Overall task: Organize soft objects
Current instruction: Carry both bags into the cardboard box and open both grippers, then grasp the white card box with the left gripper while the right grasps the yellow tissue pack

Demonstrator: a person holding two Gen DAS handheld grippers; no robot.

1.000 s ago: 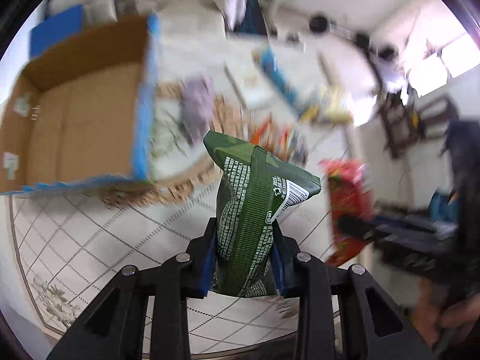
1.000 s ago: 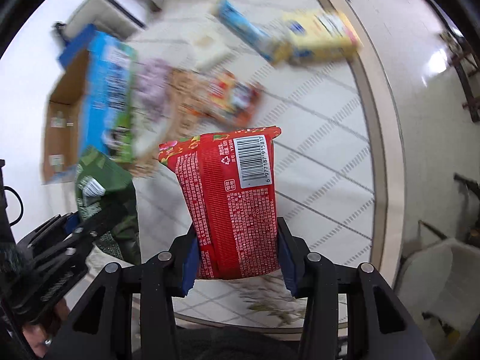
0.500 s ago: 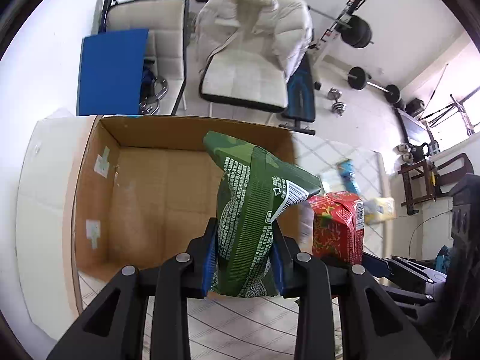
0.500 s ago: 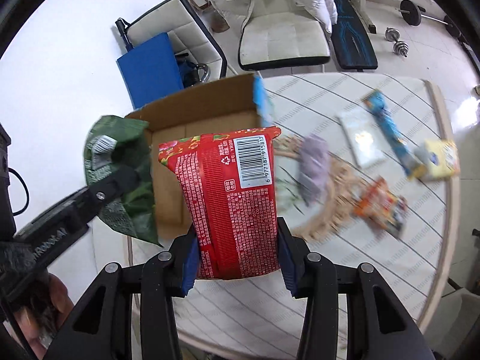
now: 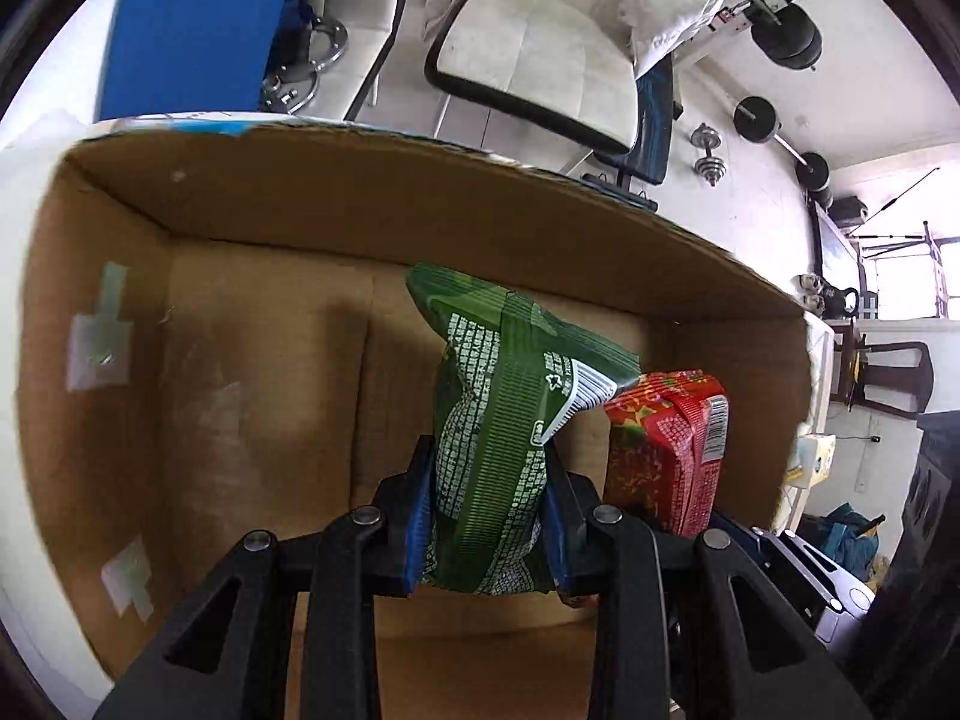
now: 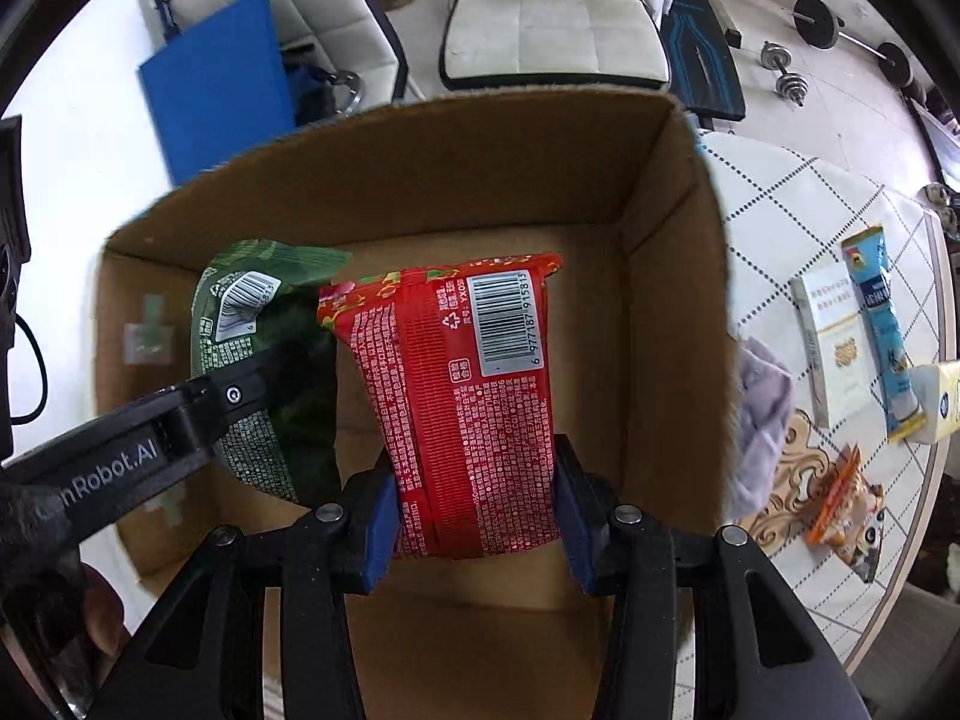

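Hovering over open brown cardboard box (image 6: 672,300): left gripper (image 5: 487,531) clamps green plastic snack bag (image 5: 498,438), right gripper (image 6: 477,525) clamps red plastic snack bag (image 6: 474,414).

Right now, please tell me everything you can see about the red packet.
The red packet is a soft, glossy plastic pouch covered in small white print, with a white barcode label near its crimped top edge. It stands roughly upright, clamped at its lower part by the right gripper, over the open cardboard box. The green packet hangs right beside it; whether they touch is unclear.
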